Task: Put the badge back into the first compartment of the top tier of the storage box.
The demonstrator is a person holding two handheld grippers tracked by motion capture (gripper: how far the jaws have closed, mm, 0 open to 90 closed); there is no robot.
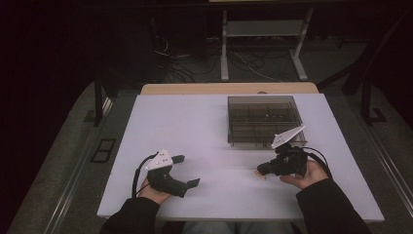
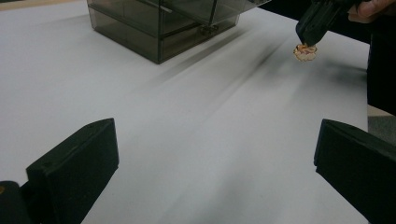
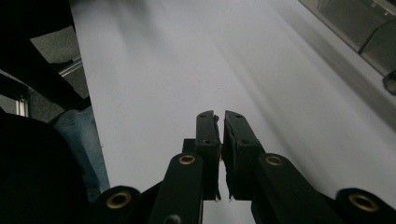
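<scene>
On the white tabletop, my left gripper rests in the person's left hand near the front left. Its jaws stand wide apart over bare table and it is open, with nothing between them. My right gripper, at the front right, is shut on a small tan, roundish piece that hangs at its tips just above the table. In the right gripper view the jaws stand nearly together, and the piece is mostly hidden between them.
A smoked, see-through box with several compartments stands at the back right of the table, just beyond the right gripper. Beyond the table are dark floor, cables and a metal stand.
</scene>
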